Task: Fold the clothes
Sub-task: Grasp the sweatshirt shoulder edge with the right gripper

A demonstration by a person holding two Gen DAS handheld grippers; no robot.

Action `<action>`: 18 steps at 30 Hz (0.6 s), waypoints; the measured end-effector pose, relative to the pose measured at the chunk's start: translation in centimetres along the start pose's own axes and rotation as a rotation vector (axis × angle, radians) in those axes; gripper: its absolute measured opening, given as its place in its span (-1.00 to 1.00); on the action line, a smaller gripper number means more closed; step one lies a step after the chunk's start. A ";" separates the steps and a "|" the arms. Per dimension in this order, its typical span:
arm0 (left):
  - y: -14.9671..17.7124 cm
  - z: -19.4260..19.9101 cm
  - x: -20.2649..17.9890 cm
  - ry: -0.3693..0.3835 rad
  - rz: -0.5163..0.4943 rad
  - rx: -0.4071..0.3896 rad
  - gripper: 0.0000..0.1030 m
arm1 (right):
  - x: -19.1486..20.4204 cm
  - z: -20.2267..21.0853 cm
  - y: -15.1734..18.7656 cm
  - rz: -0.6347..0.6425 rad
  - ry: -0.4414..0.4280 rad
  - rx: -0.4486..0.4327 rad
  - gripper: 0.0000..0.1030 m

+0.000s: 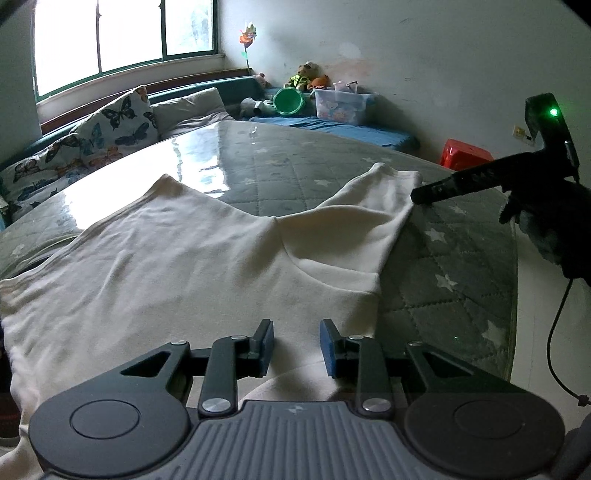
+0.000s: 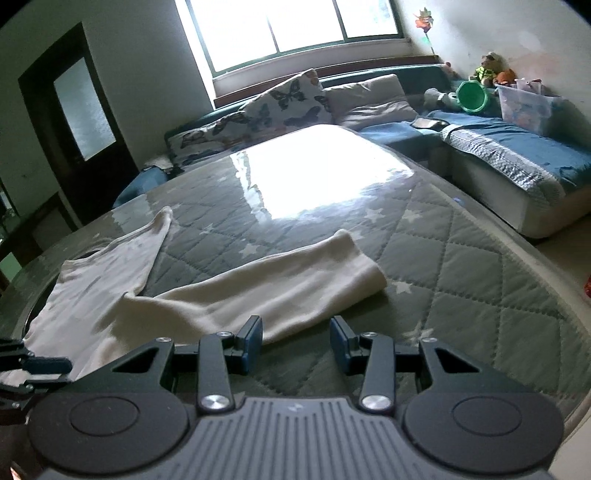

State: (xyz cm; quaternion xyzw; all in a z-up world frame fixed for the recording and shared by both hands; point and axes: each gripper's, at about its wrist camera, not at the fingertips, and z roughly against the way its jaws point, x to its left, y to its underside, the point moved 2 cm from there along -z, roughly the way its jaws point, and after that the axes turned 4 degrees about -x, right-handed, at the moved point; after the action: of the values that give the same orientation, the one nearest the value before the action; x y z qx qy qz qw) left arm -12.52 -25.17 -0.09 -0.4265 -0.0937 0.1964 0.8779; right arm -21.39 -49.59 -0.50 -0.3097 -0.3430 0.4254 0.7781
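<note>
A white garment [image 1: 177,266] lies flat on the grey quilted star-pattern table cover [image 1: 454,280]; two long parts fork away from me. My left gripper [image 1: 297,343] hovers over its near edge, jaws apart, with cloth showing below the gap and nothing pinched. In the left wrist view, the right gripper's dark fingers [image 1: 461,181] point at the end of the right-hand part [image 1: 391,184]. In the right wrist view, my right gripper [image 2: 296,341] stands open at the near edge of that part [image 2: 295,284]. The left gripper's fingers [image 2: 48,366] show at the lower left.
A shiny clear sheet covers the table and glares under the window [image 2: 295,29]. Butterfly cushions [image 1: 118,122] and a blue sofa [image 2: 517,147] with toys and a plastic box [image 1: 343,105] ring the far side. A red stool [image 1: 465,153] stands beyond the right edge.
</note>
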 end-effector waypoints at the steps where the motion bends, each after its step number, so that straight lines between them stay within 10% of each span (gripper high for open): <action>1: 0.0 0.0 0.0 0.004 -0.001 0.002 -0.41 | -0.1 -0.1 -0.1 0.003 0.008 -0.004 -0.21; 18: -2.6 -0.3 -1.1 0.073 0.016 -0.032 -0.37 | -1.2 -1.4 -2.2 -0.001 0.104 -0.059 -0.31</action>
State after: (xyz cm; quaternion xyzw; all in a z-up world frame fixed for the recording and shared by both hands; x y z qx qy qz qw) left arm -12.72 -27.35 1.75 -0.4482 -0.0613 0.1862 0.8722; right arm -19.75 -51.88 0.04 -0.3539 -0.3147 0.3980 0.7857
